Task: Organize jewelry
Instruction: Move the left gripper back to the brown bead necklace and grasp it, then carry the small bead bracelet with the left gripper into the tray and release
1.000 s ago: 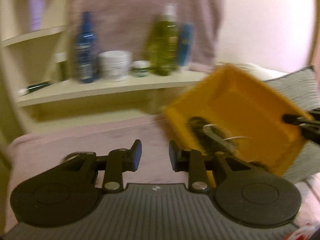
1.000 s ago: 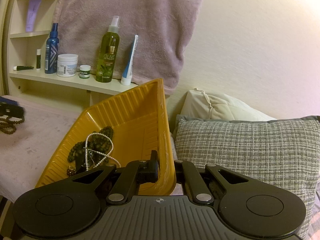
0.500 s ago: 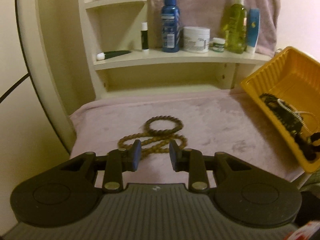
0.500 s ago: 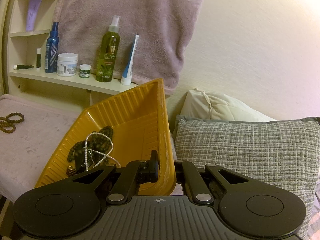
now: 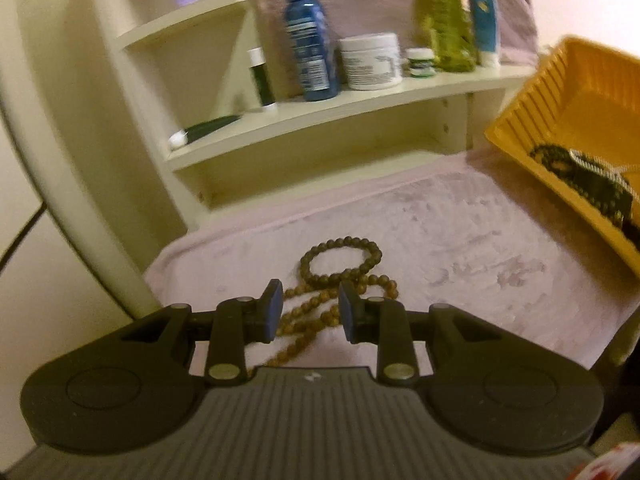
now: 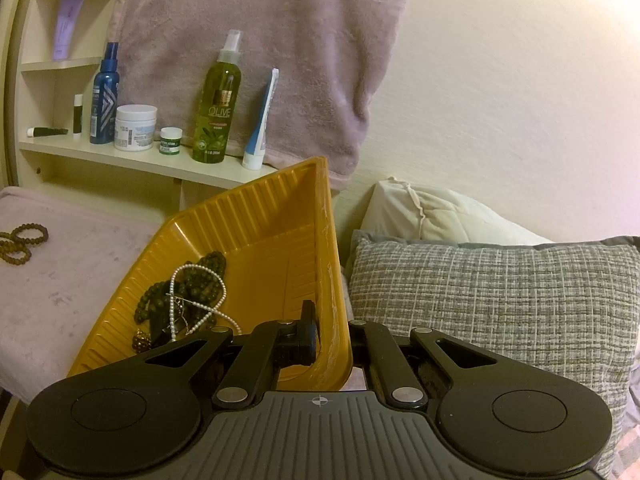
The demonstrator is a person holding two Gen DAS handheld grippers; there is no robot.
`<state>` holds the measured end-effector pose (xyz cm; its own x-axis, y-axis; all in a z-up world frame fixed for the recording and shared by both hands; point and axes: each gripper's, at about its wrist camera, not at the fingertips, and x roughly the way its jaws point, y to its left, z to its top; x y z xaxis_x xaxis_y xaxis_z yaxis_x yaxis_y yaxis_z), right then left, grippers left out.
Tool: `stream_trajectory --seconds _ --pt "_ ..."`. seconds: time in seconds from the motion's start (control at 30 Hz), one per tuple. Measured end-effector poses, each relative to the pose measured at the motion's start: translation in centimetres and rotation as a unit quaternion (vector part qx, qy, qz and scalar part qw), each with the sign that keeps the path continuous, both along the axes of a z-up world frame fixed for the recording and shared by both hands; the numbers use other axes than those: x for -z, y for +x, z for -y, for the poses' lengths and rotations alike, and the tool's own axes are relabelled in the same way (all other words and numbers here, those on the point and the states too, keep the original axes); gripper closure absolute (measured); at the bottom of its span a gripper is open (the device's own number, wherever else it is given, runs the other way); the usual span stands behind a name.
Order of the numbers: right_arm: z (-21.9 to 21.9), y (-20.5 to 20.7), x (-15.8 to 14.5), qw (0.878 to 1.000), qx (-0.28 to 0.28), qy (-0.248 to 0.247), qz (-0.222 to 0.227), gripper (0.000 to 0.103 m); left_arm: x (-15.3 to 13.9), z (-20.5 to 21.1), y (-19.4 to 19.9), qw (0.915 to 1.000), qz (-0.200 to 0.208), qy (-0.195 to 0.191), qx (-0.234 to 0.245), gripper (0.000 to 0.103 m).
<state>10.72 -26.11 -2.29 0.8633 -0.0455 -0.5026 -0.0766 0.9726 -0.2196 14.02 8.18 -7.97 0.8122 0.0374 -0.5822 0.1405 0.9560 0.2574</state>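
Brown wooden bead bracelets (image 5: 340, 264) lie looped on the pink blanket (image 5: 460, 240); the right wrist view has them at its far left (image 6: 24, 240). My left gripper (image 5: 310, 312) hovers just over their near strand, open, with beads showing through the gap and no pad pressing on them. My right gripper (image 6: 332, 344) is shut on the side wall of a yellow ribbed tray (image 6: 280, 220), which it holds tilted. Dark bead strands (image 6: 200, 284) and a white pearl necklace (image 6: 176, 280) lie heaped in the tray's low corner. The tray (image 5: 560, 92) also shows at the right of the left wrist view.
A cream shelf (image 5: 360, 112) behind the blanket carries a blue spray bottle (image 5: 308, 40), a white jar (image 5: 372, 64), a green bottle (image 6: 218, 96) and a tube (image 6: 262, 120). A grey woven pillow (image 6: 500, 300) lies right of the tray. A pink towel (image 6: 260, 20) hangs on the wall.
The left gripper swung left from the tray to the brown beads and sank closer to them. The right gripper and the tray kept still.
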Motion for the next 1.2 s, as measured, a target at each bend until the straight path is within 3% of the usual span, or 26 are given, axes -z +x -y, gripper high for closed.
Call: stream_trajectory --seconds 0.2,0.53,0.63,0.77,1.0,1.2 --pt "0.1 0.0 0.0 1.0 0.0 -0.003 0.0 0.098 0.6 1.3 1.6 0.996 -0.014 0.064 0.061 0.076" --pt "0.1 0.1 0.2 1.0 -0.001 -0.005 -0.001 0.098 1.1 3.5 4.1 0.9903 -0.034 0.065 0.118 0.076" --pt "0.0 0.1 0.2 1.0 -0.001 -0.006 -0.001 0.098 1.4 3.8 5.0 0.99 -0.05 0.062 0.116 0.077" --pt "0.0 0.1 0.2 1.0 -0.002 -0.006 0.0 0.098 1.4 3.6 6.0 0.9916 -0.06 0.041 0.107 0.087" --pt "0.1 0.1 0.2 1.0 -0.002 -0.006 -0.001 0.098 1.9 3.8 6.7 0.9909 -0.077 0.049 0.098 0.094" --pt "0.1 0.2 0.2 1.0 -0.002 -0.006 -0.001 0.098 0.9 3.5 6.2 0.9927 -0.067 0.034 0.094 0.097"
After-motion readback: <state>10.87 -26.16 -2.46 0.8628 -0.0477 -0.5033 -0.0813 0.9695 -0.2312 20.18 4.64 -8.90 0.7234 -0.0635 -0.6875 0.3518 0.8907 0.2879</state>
